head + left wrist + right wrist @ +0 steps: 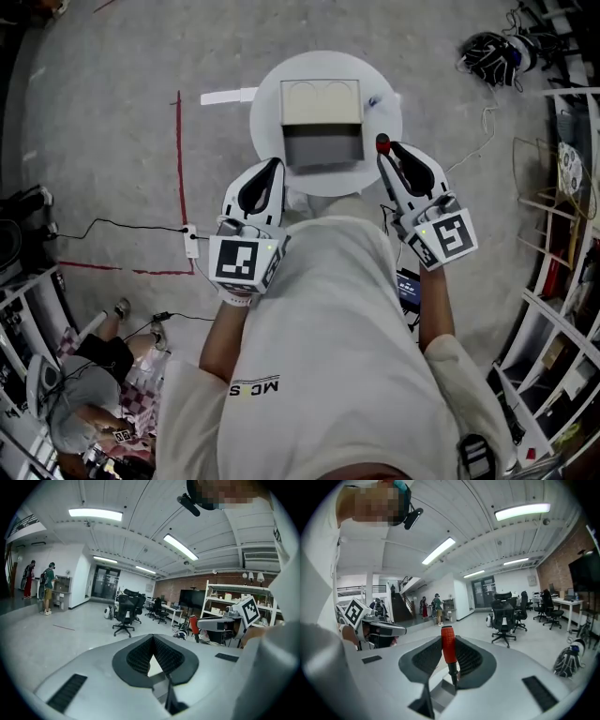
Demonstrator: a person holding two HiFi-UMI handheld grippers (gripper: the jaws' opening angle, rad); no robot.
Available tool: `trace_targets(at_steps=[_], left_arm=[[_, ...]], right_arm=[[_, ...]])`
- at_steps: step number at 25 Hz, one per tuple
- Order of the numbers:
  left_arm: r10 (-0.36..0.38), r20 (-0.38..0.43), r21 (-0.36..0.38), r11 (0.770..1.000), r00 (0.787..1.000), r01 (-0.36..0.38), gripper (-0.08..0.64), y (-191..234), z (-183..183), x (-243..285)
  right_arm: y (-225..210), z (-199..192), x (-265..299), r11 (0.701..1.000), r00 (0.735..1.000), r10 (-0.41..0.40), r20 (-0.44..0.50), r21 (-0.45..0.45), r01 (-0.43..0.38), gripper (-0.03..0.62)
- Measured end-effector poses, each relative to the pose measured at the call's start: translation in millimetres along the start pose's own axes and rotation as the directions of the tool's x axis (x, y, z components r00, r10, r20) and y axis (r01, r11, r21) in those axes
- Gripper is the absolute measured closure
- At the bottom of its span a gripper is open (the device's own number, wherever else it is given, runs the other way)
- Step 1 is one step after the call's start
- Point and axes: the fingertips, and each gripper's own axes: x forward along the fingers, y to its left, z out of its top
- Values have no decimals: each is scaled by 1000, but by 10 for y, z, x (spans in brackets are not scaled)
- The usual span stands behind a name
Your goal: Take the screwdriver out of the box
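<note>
In the head view a box (pixel 322 141) with its beige lid raised stands on a small round white table (pixel 267 108). My right gripper (pixel 386 152) is held just right of the box, tilted upward, shut on a screwdriver (pixel 382 142) whose red handle sticks out past the jaw tips. The right gripper view shows that red handle (pixel 447 645) and black shaft clamped between the jaws of my right gripper (pixel 448 638). My left gripper (pixel 274 169) hovers left of the box. Its jaws meet at the tips of the left gripper (pixel 152 637) with nothing between them.
A red tape line (pixel 180 178) and a power strip (pixel 191 241) with a cable lie on the floor at left. Shelving (pixel 562 234) stands at right, a bag (pixel 489 54) at top right. A person (pixel 84 384) crouches at bottom left. Office chairs (pixel 124 613) stand farther off.
</note>
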Motion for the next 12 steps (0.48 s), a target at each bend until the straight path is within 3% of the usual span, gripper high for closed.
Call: trace_targets(at_steps=[5, 12], left_arm=[[32, 73, 47, 998, 997, -36, 557, -20, 213, 15], [14, 91, 61, 998, 996, -20, 557, -85, 335, 69]], right_arm=[[-48, 119, -127, 999, 998, -39, 51, -5, 39, 451], [-47, 249, -211, 998, 996, -45, 82, -35, 48, 451]])
